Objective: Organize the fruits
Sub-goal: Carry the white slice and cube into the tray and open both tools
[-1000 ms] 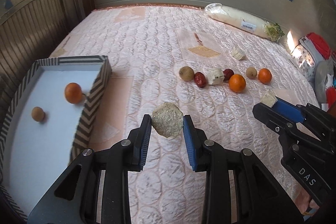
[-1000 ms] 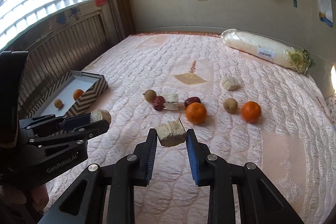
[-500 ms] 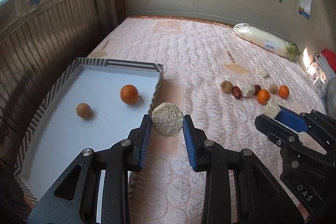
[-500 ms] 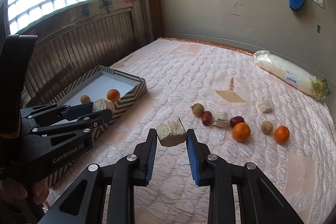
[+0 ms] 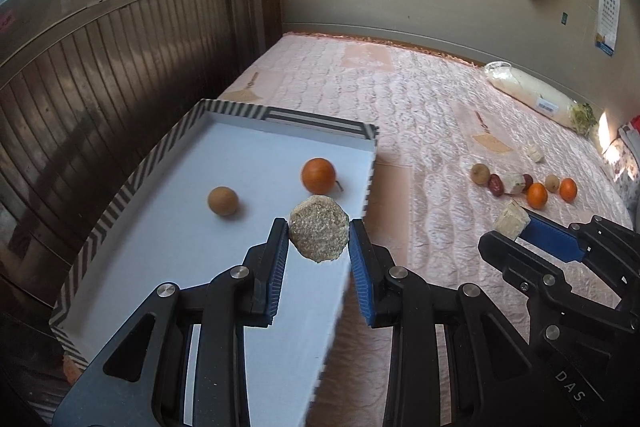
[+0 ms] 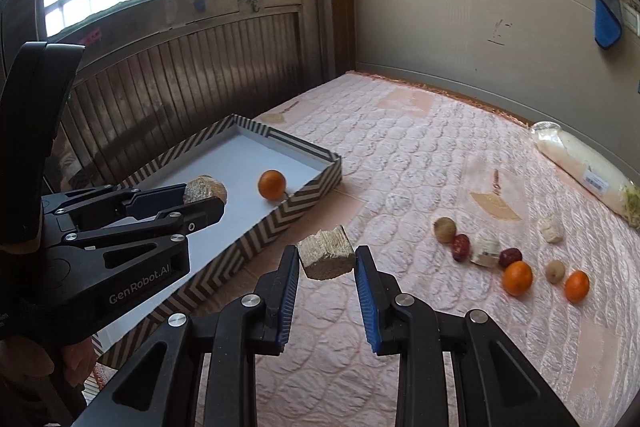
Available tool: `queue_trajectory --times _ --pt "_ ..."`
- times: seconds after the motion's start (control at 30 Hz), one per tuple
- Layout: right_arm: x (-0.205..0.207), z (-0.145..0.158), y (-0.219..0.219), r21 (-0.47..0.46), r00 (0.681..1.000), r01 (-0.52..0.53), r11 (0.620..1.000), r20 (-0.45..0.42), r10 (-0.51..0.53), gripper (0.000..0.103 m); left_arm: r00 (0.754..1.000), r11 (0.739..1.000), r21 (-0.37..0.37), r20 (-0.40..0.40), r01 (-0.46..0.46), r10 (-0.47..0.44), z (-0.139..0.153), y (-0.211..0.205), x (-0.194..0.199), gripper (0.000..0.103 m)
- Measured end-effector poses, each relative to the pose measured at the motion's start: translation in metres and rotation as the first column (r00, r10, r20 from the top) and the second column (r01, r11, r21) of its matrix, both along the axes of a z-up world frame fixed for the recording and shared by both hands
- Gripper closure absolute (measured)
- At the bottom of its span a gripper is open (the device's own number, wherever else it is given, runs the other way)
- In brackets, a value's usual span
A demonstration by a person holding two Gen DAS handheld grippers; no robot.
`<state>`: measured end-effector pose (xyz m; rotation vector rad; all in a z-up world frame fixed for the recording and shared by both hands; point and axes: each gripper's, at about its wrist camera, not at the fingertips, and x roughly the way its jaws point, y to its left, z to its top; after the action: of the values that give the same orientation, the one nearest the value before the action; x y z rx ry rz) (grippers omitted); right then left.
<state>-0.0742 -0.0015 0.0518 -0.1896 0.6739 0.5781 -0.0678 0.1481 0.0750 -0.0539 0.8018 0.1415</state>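
In the left wrist view the left tool (image 5: pixel 319 241) sits low at centre frame, its two blue-padded fingers closed on a round, rough, tan lump (image 5: pixel 318 229) that hangs above the near part of the striped tray (image 5: pixel 132 183). The tray fills the lower left of that frame; its white floor carries an orange (image 5: pixel 318 175) toward the far right corner and a small brown fruit (image 5: pixel 223 201) to the left of it, the two apart from each other. What the lump itself is cannot be told from the pictures.

The right tool (image 6: pixel 327 261) takes the bottom centre of the right wrist view, clamped on a pale, blocky chunk (image 6: pixel 327 258) with a cut, fibrous face — it is held above the pink quilted bed (image 6: pixel 400 155), just to the right of the tray's long striped wall (image 6: pixel 276 227). The same tool shows at the lower right of the left wrist view, the chunk (image 5: pixel 511 219) sticking out of its tip.

At the left edge of the right wrist view the left tool appears from the side, its lump (image 6: pixel 205 189) over the tray floor, with the orange (image 6: pixel 272 185) beyond it.

The rest of the fruit lies in a loose row on the bed at the right of both views — a brown round one (image 6: pixel 445 229), a dark red one (image 6: pixel 461 247), a pale lump (image 6: pixel 485 248), another dark red one (image 6: pixel 509 256), an orange one (image 6: pixel 517 278), a small tan one (image 6: pixel 555 271) and a second orange one (image 6: pixel 576 285). A further pale piece (image 6: pixel 550 230) sits apart, higher in the frame. A long white bagged bundle (image 6: pixel 580 167) lies along the bed's far right edge.
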Motion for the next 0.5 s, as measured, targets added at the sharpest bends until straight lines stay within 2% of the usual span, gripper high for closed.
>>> queue_trajectory --times 0.5 --pt "0.006 -0.008 0.067 -0.048 0.991 -0.136 0.99 -0.02 0.135 0.076 0.992 0.993 -0.014 -0.042 -0.119 0.119 -0.015 0.056 -0.004 0.073"
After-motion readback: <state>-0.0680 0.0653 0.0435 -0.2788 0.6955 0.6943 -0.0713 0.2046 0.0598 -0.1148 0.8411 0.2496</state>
